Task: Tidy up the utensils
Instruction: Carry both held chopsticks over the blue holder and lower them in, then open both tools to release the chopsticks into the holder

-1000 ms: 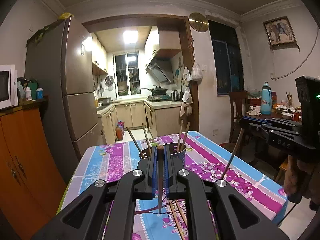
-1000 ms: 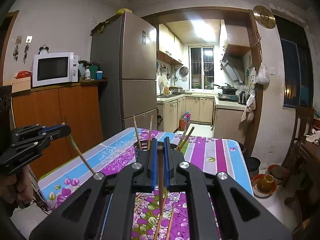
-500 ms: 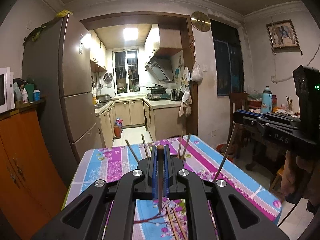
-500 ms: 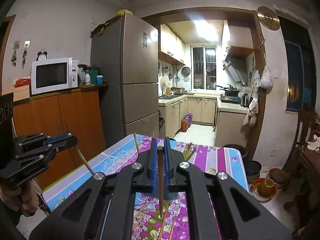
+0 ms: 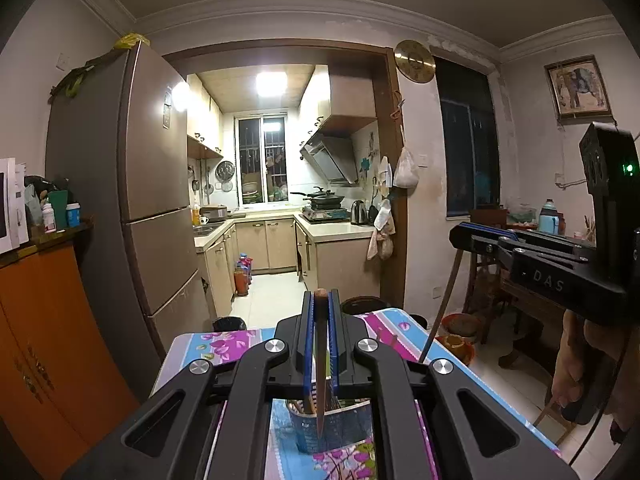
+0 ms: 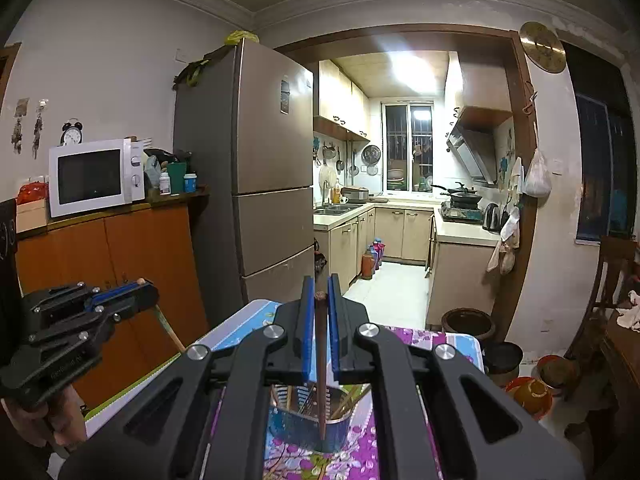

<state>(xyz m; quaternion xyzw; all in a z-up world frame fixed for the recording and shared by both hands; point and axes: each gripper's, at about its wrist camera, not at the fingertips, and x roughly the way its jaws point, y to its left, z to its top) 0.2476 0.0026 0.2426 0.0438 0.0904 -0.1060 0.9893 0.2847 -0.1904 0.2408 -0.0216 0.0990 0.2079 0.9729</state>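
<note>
Left wrist view: the left tongs [image 5: 320,340] are clenched on a chopstick [image 5: 320,364], gripped near its blunt top, the shaft hanging nearly straight down with its tip just over the mouth of the holder [image 5: 332,424] on the floral tabletop [image 5: 224,344]. Off to the right, the right tongs [image 5: 464,236] show side-on, a hand [image 5: 576,364] wrapped round the handle, and a second stick [image 5: 440,308] dangles from them, slanting down toward the tabletop edge. Switch to the right wrist view and it is the same story: right tongs [image 6: 319,332] clamped on that stick [image 6: 320,364], long axis close to vertical, point aimed into the holder [image 6: 308,424], where several chopsticks [image 6: 348,398] already lean against the rim. The left tongs [image 6: 136,292] sit out to the left with their own chopstick [image 6: 168,326] angling down. So here is what it all turns on: the holder lies below and slightly ahead of both pairs of tongs, each stick pointing tip-first at the opening. Neither hand looks clearly nearer; both seem lined up over the cup. My read is that the drop-in is next, and it wants a straight descent so the tip clears the rim and the sticks already inside before any release. A tilted entry could catch the lip or tip the holder.
</note>
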